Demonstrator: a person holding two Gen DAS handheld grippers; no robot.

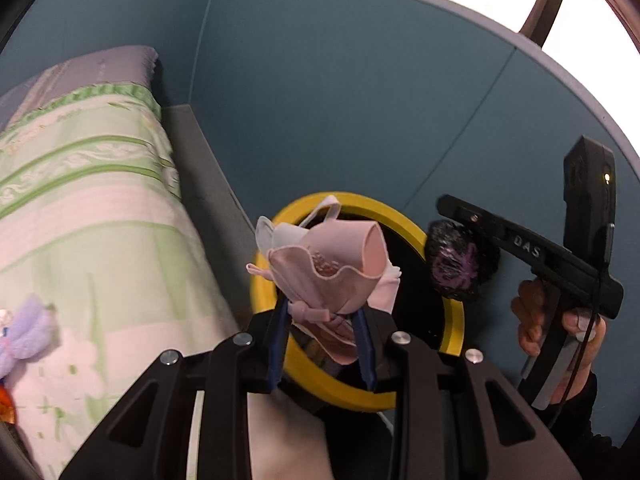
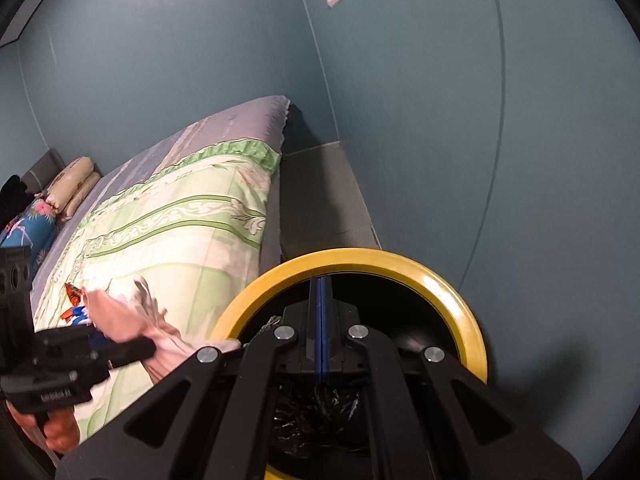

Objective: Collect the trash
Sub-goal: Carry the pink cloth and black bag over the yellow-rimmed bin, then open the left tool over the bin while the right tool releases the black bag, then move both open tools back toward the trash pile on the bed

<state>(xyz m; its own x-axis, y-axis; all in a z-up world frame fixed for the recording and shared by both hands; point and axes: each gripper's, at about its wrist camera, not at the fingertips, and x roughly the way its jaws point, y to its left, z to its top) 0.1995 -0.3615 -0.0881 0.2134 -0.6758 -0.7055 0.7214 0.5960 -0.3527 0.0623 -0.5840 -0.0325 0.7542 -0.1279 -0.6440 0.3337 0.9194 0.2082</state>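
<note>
A yellow-rimmed bin [image 1: 400, 220] with a black liner stands between the bed and the blue wall; it also shows in the right wrist view [image 2: 452, 284]. My left gripper [image 1: 320, 312] is shut on a crumpled pink and white mask [image 1: 332, 268] and holds it over the bin's left rim. In the right wrist view the left gripper [image 2: 136, 350] and the pink mask [image 2: 120, 320] sit at the left over the bed edge. My right gripper [image 2: 321, 280] has its jaws pressed together above the bin mouth. In the left wrist view the right gripper [image 1: 440, 204] has a crumpled black and purple wrapper [image 1: 460, 260] under it.
A bed with a green and white quilt [image 2: 172, 224] lies left of the bin. An orange and blue wrapper [image 2: 74, 300] lies on the quilt. A lilac plush toy [image 1: 28, 332] sits on the bed. Pillows [image 2: 72, 188] lie at the far end. Grey floor [image 2: 320, 200] runs along the wall.
</note>
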